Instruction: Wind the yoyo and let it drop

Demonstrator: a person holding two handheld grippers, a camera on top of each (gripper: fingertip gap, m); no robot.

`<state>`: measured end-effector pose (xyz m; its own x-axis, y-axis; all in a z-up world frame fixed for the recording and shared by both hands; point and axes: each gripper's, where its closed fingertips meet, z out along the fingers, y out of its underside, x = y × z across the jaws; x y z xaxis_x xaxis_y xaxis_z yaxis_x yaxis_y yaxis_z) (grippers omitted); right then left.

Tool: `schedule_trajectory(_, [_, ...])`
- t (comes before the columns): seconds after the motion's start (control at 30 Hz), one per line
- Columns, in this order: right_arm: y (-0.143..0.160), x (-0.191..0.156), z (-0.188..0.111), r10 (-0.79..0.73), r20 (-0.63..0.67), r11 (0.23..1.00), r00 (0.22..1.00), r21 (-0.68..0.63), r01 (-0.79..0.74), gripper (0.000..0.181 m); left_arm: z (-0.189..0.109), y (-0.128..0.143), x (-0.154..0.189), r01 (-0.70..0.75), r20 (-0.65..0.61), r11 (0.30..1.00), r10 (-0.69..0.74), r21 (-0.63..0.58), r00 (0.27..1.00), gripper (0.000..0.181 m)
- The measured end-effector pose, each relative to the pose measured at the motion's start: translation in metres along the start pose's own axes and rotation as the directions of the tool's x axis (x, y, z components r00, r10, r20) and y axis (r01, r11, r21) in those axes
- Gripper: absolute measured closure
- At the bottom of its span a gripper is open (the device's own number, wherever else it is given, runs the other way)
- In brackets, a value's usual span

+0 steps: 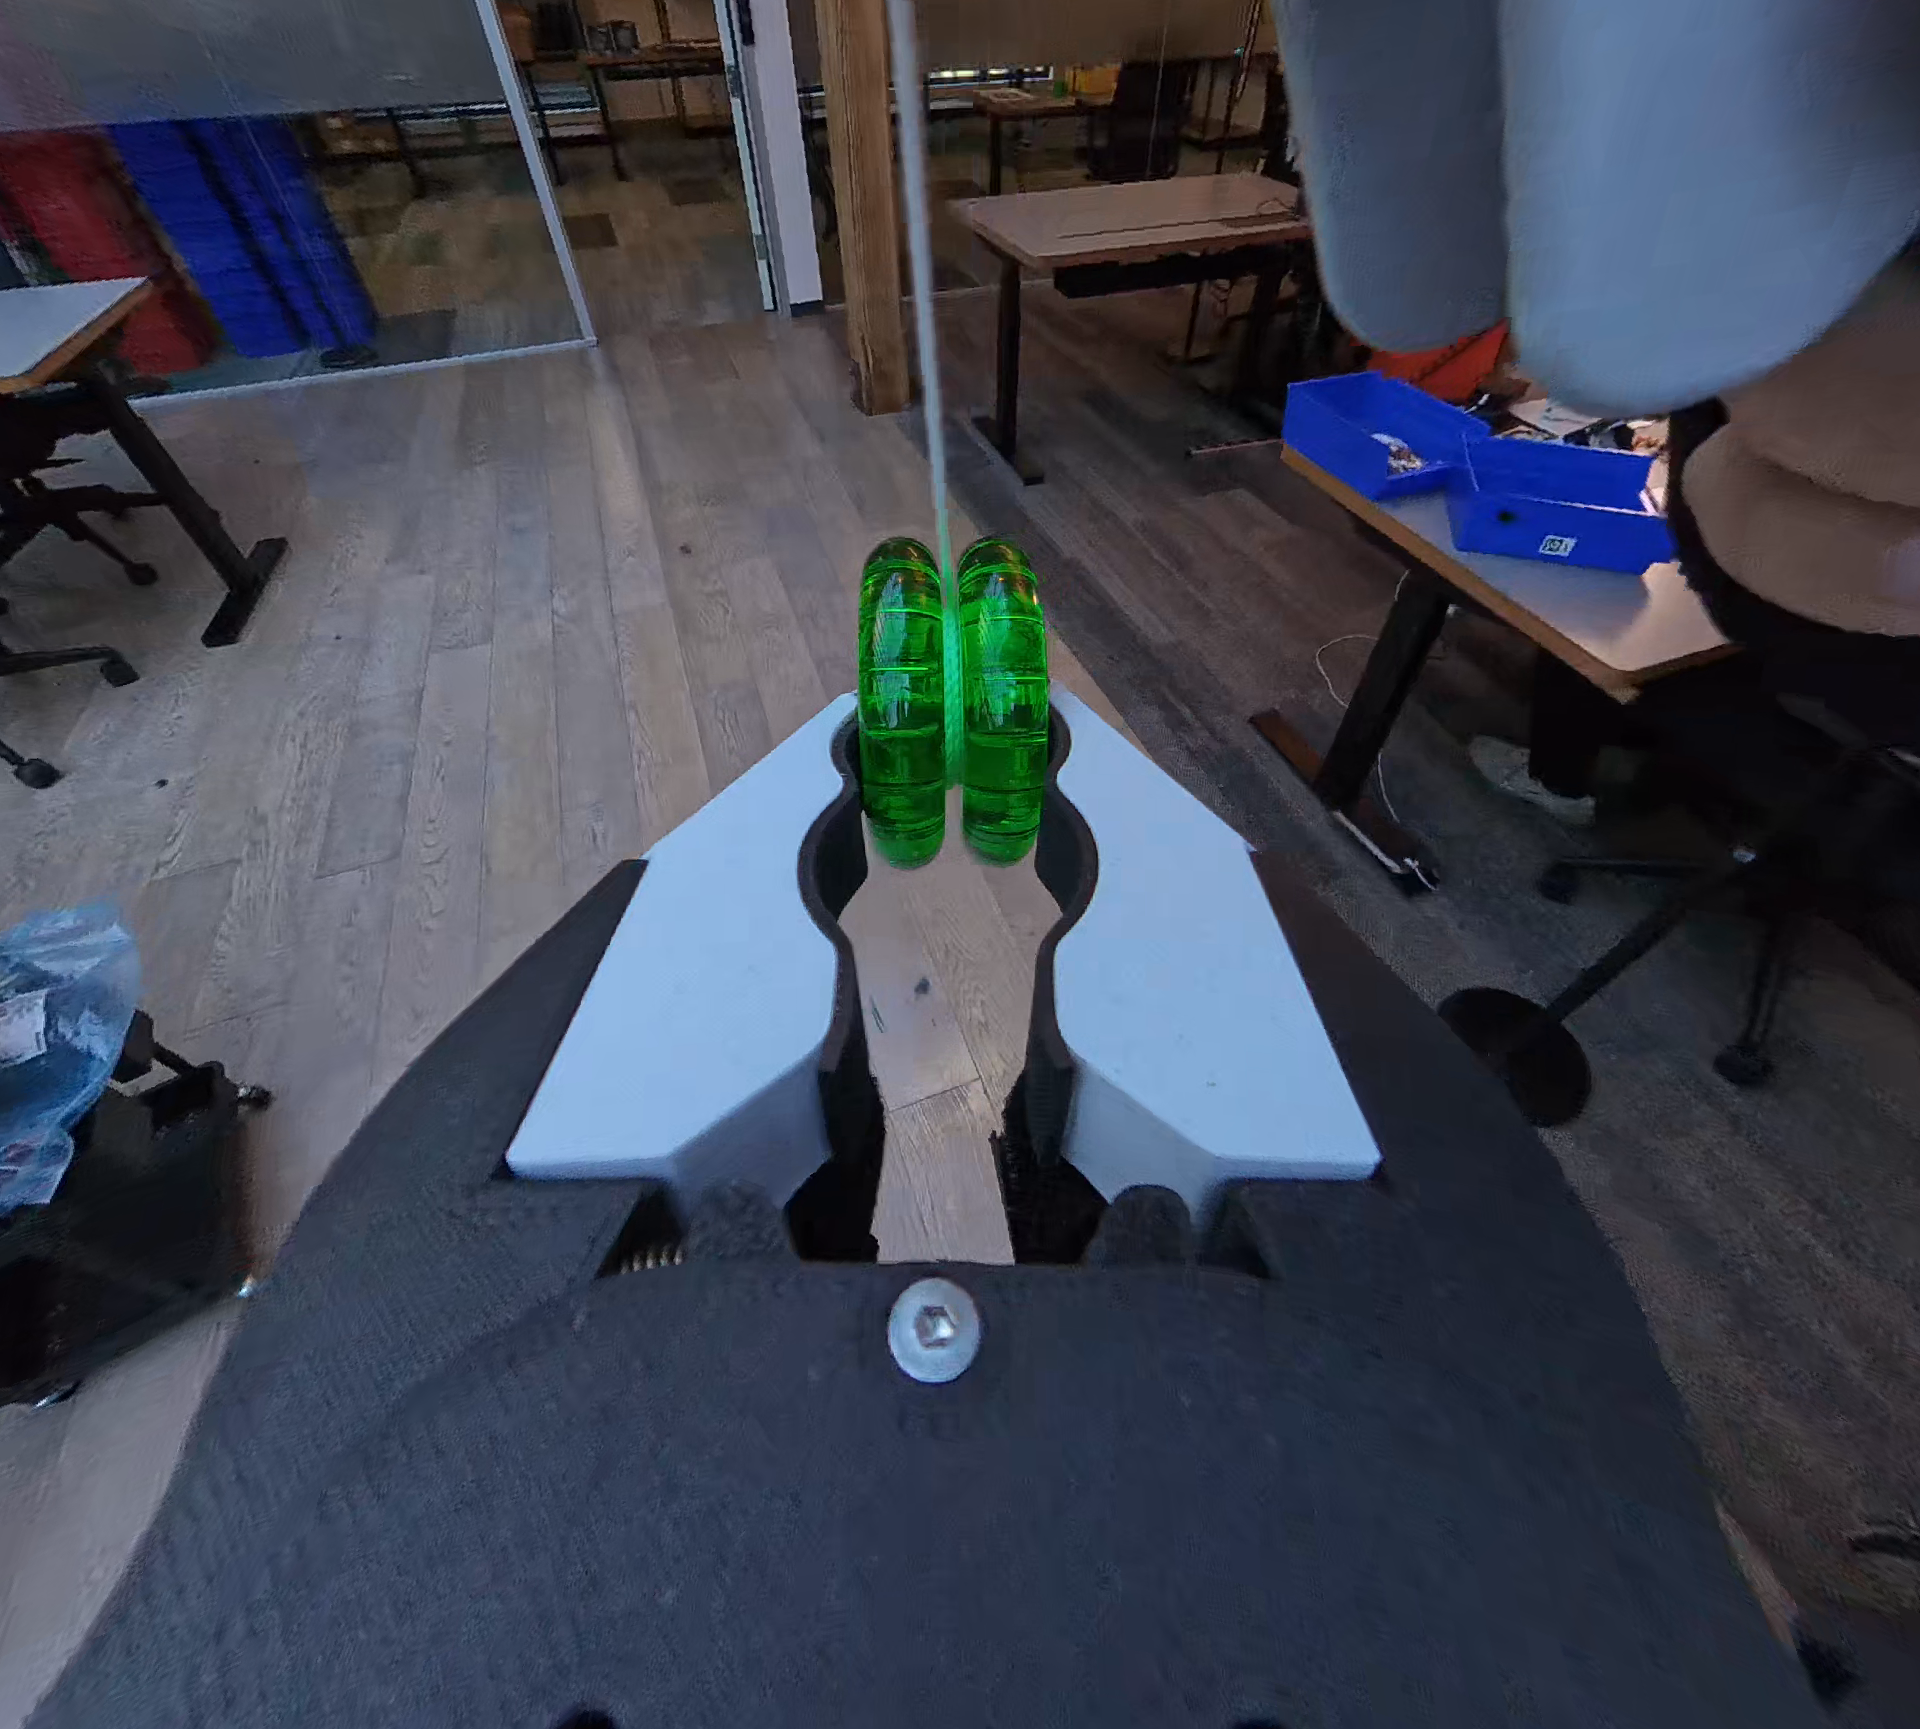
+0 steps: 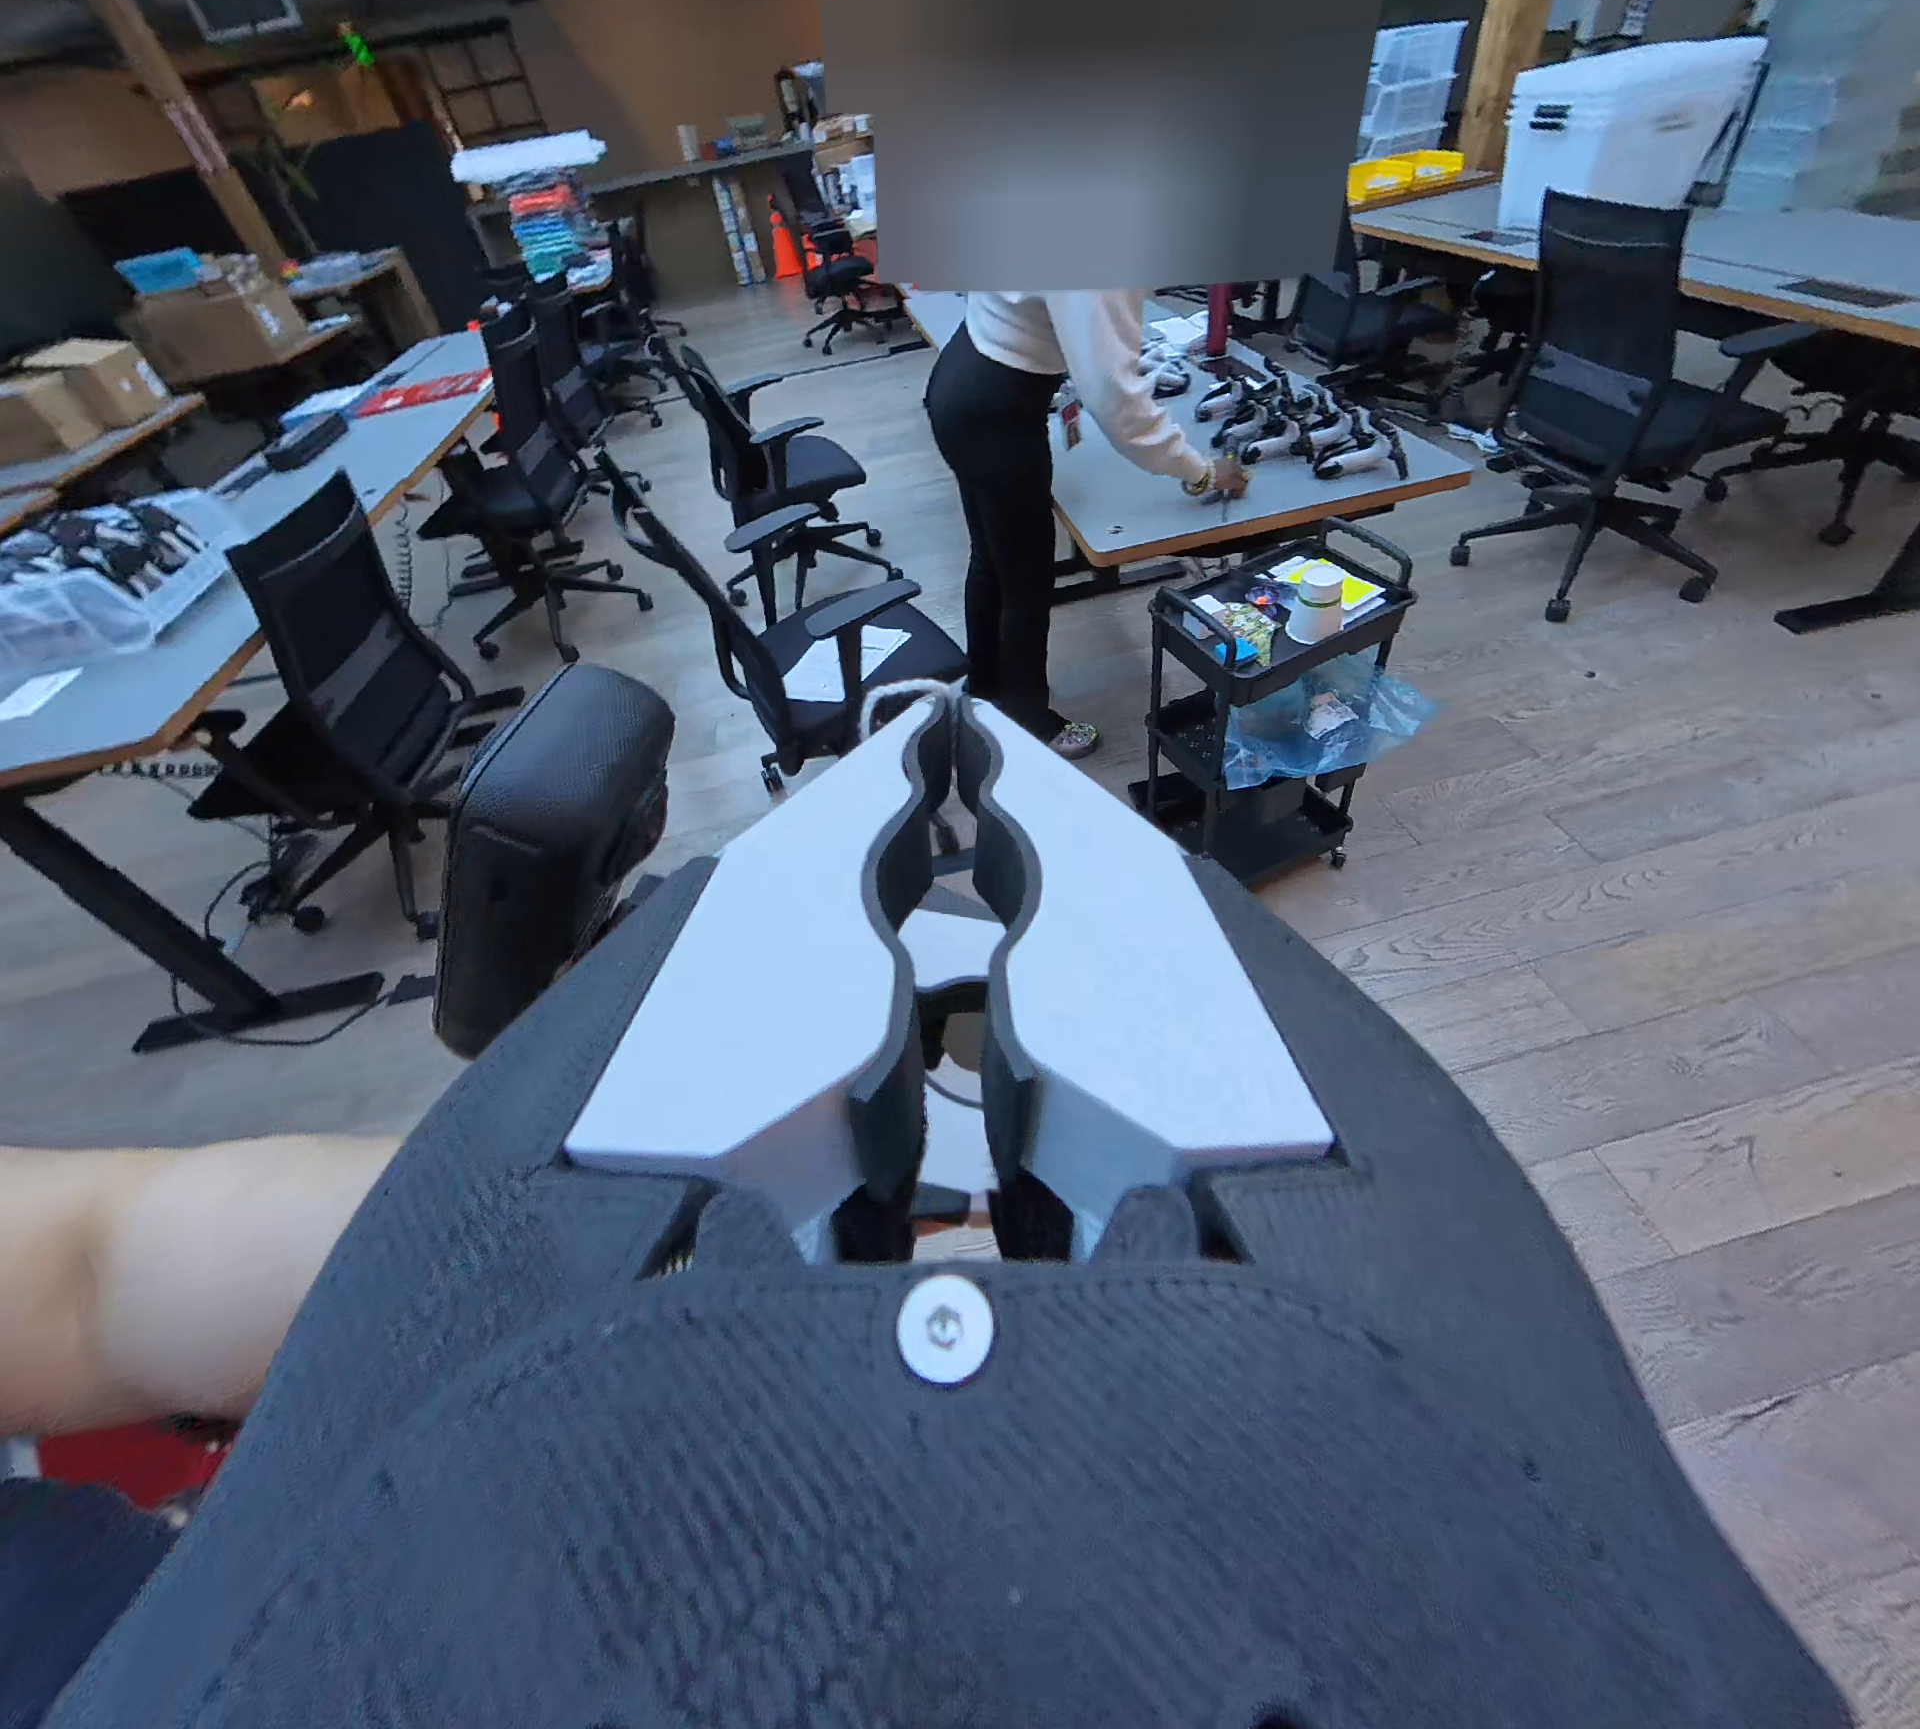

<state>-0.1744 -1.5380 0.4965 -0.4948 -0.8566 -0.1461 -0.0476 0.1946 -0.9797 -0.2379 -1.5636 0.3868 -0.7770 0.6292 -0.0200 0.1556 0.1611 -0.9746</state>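
In the left wrist view my left gripper (image 1: 953,729) is shut on a translucent green yoyo (image 1: 902,640), which stands upright between the fingertips over the wooden floor. Its white string (image 1: 914,173) runs straight up from the yoyo's groove and leaves the top of the frame. Large blurred pale grey shapes (image 1: 1558,121) fill the upper right, close to the camera. In the right wrist view my right gripper (image 2: 954,711) is shut, and a small loop of white string (image 2: 902,695) sticks out at its tips. The yoyo does not show in that view.
A wooden post (image 1: 857,121) and desks (image 1: 1132,219) stand ahead of the left gripper, with blue bins (image 1: 1475,464) on a table at right. In the right wrist view there are office chairs (image 2: 790,619), a black cart (image 2: 1278,692) and a person (image 2: 997,484) at a table. Across from one pair of fingers to the other is roughly 12 cm.
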Motion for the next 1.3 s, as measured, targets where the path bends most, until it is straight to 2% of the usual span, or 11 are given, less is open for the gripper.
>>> schedule_trajectory(0.1, [-0.010, 0.029, 0.000, 0.037, -0.077, 0.999, 0.996, 0.024, -0.035, 0.181, 0.020, -0.007, 0.000, -0.047, 0.015, 0.999, 0.048, -0.004, 0.999, 0.154])
schedule_trajectory(0.2, [-0.019, 0.043, 0.005, 0.087, -0.123, 0.995, 0.989, 0.060, -0.080, 0.181, 0.022, -0.009, -0.005, -0.073, 0.025, 0.997, 0.073, 0.008, 0.997, 0.153])
schedule_trajectory(0.4, [-0.037, 0.053, 0.026, 0.179, -0.105, 0.979, 0.978, 0.120, -0.167, 0.181, 0.018, -0.014, -0.039, -0.088, 0.101, 0.995, 0.083, 0.041, 0.991, 0.153])
schedule_trajectory(0.6, [-0.063, 0.054, 0.043, 0.144, -0.087, 0.984, 0.986, 0.121, -0.133, 0.181, 0.015, -0.033, -0.067, -0.052, 0.212, 0.998, 0.041, 0.045, 0.976, 0.151])
schedule_trajectory(0.67, [-0.073, 0.056, 0.044, 0.136, -0.061, 0.984, 0.989, 0.127, -0.127, 0.181, 0.011, -0.036, -0.065, -0.010, 0.190, 0.999, 0.002, 0.046, 0.982, 0.109])
schedule_trajectory(0.73, [-0.079, 0.061, 0.045, 0.116, -0.056, 0.987, 0.992, 0.118, -0.109, 0.181, -0.003, -0.032, -0.065, 0.028, 0.163, 0.997, -0.038, 0.065, 0.986, 0.087])
schedule_trajectory(0.8, [-0.084, 0.063, 0.046, 0.103, -0.029, 0.987, 0.994, 0.125, -0.099, 0.181, -0.027, -0.020, -0.066, 0.034, 0.125, 0.994, -0.047, 0.104, 0.991, 0.079])
schedule_trajectory(0.9, [-0.083, 0.071, 0.052, 0.083, -0.019, 0.991, 0.996, 0.104, -0.081, 0.181, -0.072, 0.012, -0.080, 0.067, 0.113, 0.984, -0.086, 0.165, 0.990, 0.074])
schedule_trajectory(1.07, [-0.080, 0.089, 0.055, 0.076, -0.041, 0.992, 0.996, 0.101, -0.072, 0.181, -0.144, 0.058, -0.114, 0.078, 0.213, 0.958, -0.139, 0.274, 0.967, 0.078])
schedule_trajectory(1.17, [-0.079, 0.100, 0.054, 0.078, -0.062, 0.993, 0.995, 0.094, -0.072, 0.181, -0.160, 0.089, -0.118, 0.070, 0.250, 0.975, -0.123, 0.212, 0.960, 0.077])
schedule_trajectory(1.3, [-0.089, 0.108, 0.048, 0.089, -0.072, 0.987, 0.993, 0.138, -0.078, 0.181, -0.170, 0.107, -0.119, 0.078, 0.269, 0.976, -0.132, 0.204, 0.954, 0.080])
